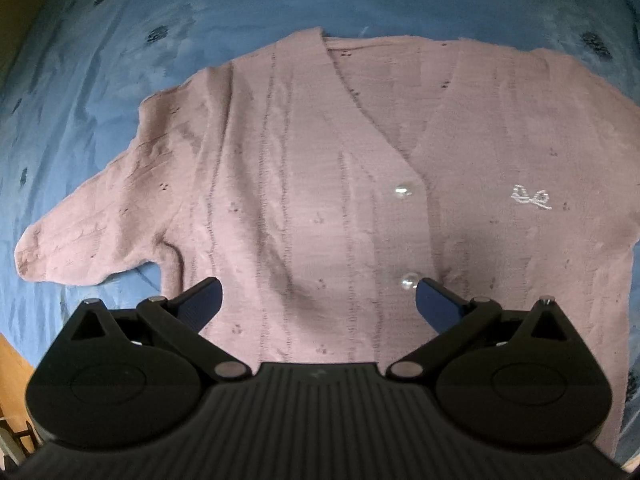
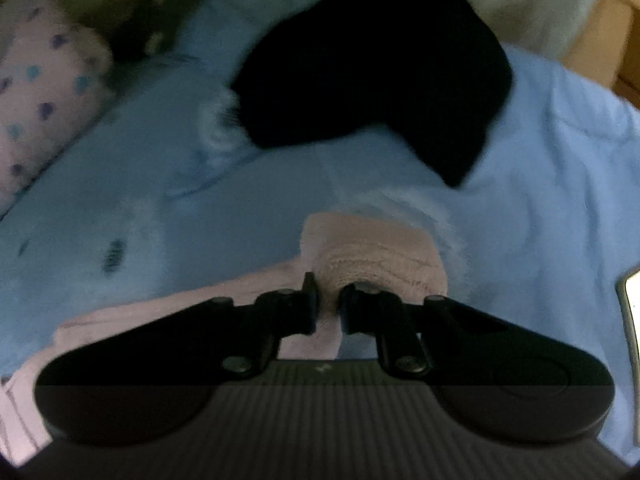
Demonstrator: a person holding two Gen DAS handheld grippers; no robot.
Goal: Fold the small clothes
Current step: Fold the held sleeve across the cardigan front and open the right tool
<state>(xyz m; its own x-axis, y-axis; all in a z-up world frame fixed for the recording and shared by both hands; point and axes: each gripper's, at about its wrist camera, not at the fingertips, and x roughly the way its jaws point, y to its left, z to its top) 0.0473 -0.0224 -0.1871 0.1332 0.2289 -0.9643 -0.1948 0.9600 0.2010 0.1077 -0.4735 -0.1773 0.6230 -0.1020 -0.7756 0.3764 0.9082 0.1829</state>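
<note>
Left wrist view: pink knit cardigan [image 1: 360,168] lies flat, front up, on blue bedsheet [image 1: 100,60], filling the centre and right of the frame. Its sleeve [image 1: 100,224] extends toward the left edge. 2 clear buttons [image 1: 402,191] on the placket; a small white bow embroidery [image 1: 532,198] at right centre. Left hand-held gripper [image 1: 318,300] at lower centre, fingers spread wide apart above the cardigan's lower part, nothing between them.

Right wrist view (blurred): right hand-held gripper [image 2: 328,304] at lower centre, fingers drawn in, pinching a pink cardigan sleeve cuff [image 2: 372,252]. Black garment [image 2: 368,76] on the blue bedsheet [image 2: 540,200], upper centre. Spotted pink pillow [image 2: 44,96] at upper left.
</note>
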